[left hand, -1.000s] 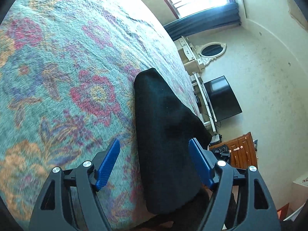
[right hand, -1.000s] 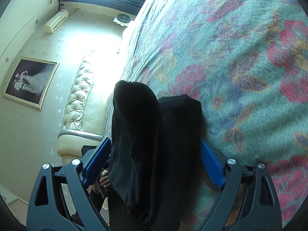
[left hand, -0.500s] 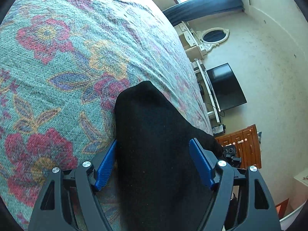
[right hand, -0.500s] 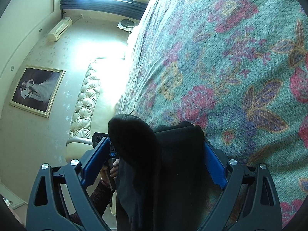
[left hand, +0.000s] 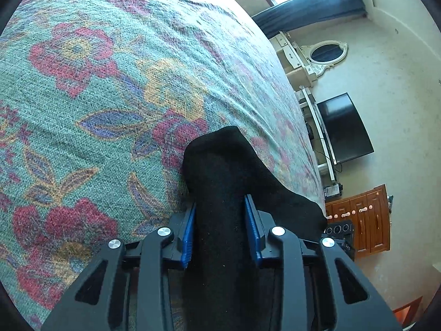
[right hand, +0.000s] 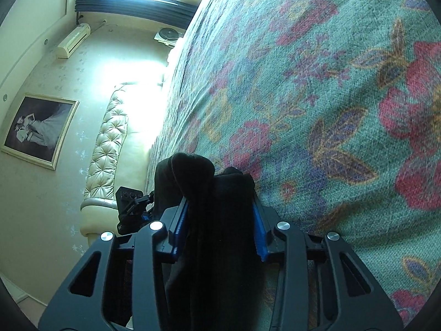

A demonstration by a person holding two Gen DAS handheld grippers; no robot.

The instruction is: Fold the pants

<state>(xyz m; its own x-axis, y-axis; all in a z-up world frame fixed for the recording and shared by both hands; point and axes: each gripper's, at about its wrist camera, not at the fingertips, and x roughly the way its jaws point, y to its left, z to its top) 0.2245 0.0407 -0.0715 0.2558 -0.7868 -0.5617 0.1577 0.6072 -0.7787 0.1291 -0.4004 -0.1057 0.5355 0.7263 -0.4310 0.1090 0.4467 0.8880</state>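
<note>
The black pants (left hand: 223,182) lie on a floral teal bedspread (left hand: 110,82) near the bed's edge. My left gripper (left hand: 220,215) is shut on a thick bunch of the black fabric, which sticks out past the blue fingers (left hand: 188,231). In the right wrist view the pants (right hand: 209,193) show as two bunched folds, and my right gripper (right hand: 220,209) is shut on them over the bedspread (right hand: 317,96). Where the rest of the pants lies is hidden below both grippers.
A TV (left hand: 344,129), a white dresser with an oval mirror (left hand: 325,55) and a wooden cabinet (left hand: 361,220) stand beyond the bed. In the right wrist view a tufted headboard (right hand: 110,143), a framed photo (right hand: 35,129) and the other gripper's body (right hand: 129,207) are visible.
Both grippers have closed from wide open onto the black fabric. Both have moved forward over the bedspread, with the pants bunched between the fingers.
</note>
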